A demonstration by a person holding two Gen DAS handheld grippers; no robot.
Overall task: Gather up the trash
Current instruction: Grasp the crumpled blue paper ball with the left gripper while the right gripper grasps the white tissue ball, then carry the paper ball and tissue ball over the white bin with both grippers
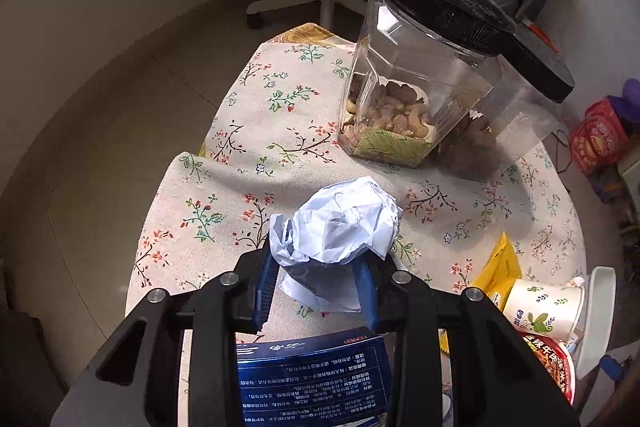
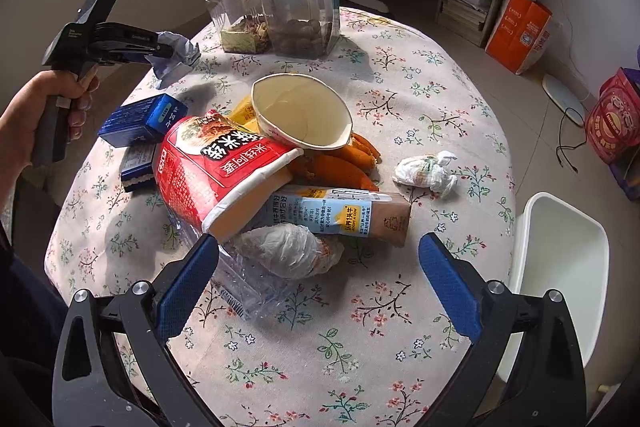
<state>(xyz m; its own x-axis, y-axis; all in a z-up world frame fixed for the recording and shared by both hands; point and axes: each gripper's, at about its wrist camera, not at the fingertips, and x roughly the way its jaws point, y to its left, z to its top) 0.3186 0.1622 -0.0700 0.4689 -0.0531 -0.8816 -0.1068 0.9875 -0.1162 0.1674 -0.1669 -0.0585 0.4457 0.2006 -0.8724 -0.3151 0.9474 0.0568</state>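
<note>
trash is lying across the floral tablecloth (image 2: pixel 400 347), and we are starting at the left. the left gripper (image 1: pixel 316 279) is holding a crumpled white paper ball (image 1: pixel 340 223) between its blue pads (image 1: pixel 266 287), near the table's left edge and just beyond a blue box (image 2: pixel 144 121). we are judging the hold shallow: the pads are pinching the lower folds while most of the ball is bulging above them, so the paper could be slipping out or tearing loose on the way to the bin. two nut jars (image 2: pixel 272 3) are standing close behind, and a wide swing could be knocking them.

moving right, the central heap is stacking a red noodle cup (image 2: pixel 224 167), a paper cup (image 2: pixel 304 115), a milk carton (image 2: pixel 340 211) and a wrapped lump (image 2: pixel 288 251) on clear plastic. the right gripper (image 2: pixel 320 287) is hanging over this heap with its jaws wide and nothing in them. pulling one piece could be toppling the rest. a small crumpled wrapper (image 2: pixel 426 169) is lying apart, and the white bin (image 2: pixel 560 267) is standing off the right edge.

the left wrist view is showing the pinch closely; the right wrist view alone is showing the hand (image 2: pixel 48 107) on the handle, the whole heap and the bin's mouth.
</note>
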